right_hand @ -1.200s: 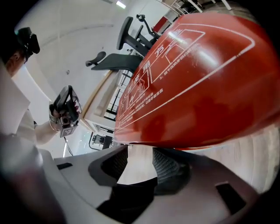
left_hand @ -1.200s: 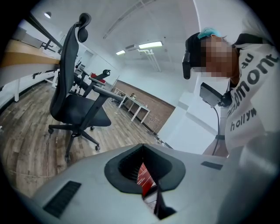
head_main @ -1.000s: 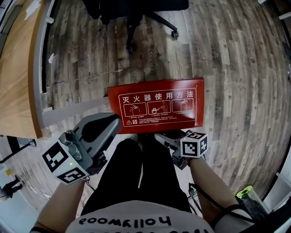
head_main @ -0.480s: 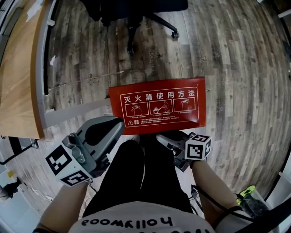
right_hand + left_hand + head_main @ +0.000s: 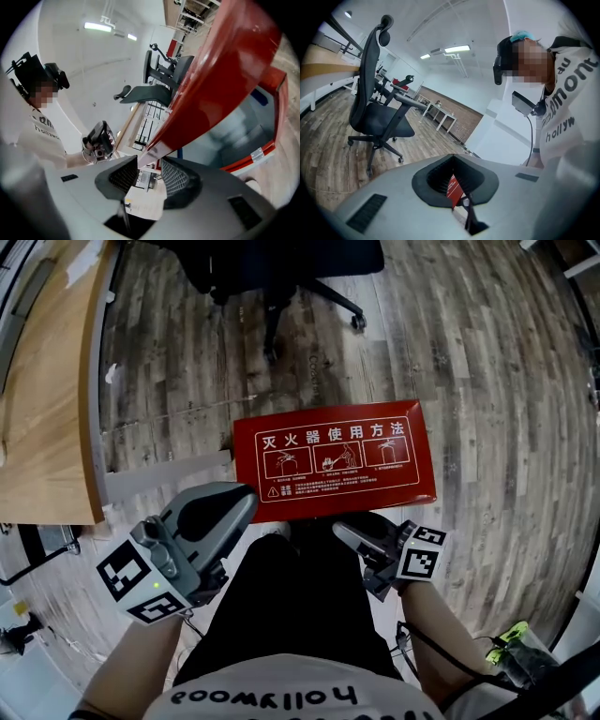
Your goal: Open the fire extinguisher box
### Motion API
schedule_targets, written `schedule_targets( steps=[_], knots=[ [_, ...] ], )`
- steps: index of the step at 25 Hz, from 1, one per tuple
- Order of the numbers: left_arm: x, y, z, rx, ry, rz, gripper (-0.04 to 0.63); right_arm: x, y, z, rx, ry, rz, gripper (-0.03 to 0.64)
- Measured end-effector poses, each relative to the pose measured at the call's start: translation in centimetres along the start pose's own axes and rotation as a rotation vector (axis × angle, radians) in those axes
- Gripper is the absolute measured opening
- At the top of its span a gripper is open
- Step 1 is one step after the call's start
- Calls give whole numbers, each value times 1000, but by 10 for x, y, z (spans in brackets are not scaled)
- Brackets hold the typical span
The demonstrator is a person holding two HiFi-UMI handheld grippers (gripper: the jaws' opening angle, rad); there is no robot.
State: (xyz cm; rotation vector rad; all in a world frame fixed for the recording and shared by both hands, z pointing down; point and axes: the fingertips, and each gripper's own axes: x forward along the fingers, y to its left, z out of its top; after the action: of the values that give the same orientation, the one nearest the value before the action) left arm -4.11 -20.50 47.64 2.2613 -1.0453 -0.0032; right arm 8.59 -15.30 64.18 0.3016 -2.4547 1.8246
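The lid (image 5: 334, 460) is judged stiff, light sheet metal; its lower edge is clamped in the right gripper (image 5: 349, 530). The left gripper (image 5: 242, 500) is closed, empty.

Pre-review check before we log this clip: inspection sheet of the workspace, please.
Surface: wood-plank floor.
Job's things: red fire extinguisher box on the floor; lid raised off it.
Clutter: white scrap near the wooden desk; green-yellow object, unidentifiable.
Grippers: right gripper tongs shut on the lid's near edge; left gripper off the box, tongs together, empty.
Cables: black cable along the right forearm.
Surroundings: office chair, wooden desk.
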Motion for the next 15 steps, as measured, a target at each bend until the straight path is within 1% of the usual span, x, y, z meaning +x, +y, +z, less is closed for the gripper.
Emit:
schedule_targets(
  steps=[3,6,8,11,15],
  knots=[
    [-4,-3,6,8,-8,-1,6,-3,9,7,-51,-3,-3,153],
    [-11,-2,11,13,-13,-6,6,-2,15,13,-124,13,-23,124],
    [-15,4,16,10,-11,-6,6,2,19,19,-154,29,-35,112],
    [-20,12,24,2,-18,1,6,6,25,27,-168,39,-36,110],
    [-23,13,26,-4,-34,-1,6,7,30,32,-165,27,-23,110]
  ],
)
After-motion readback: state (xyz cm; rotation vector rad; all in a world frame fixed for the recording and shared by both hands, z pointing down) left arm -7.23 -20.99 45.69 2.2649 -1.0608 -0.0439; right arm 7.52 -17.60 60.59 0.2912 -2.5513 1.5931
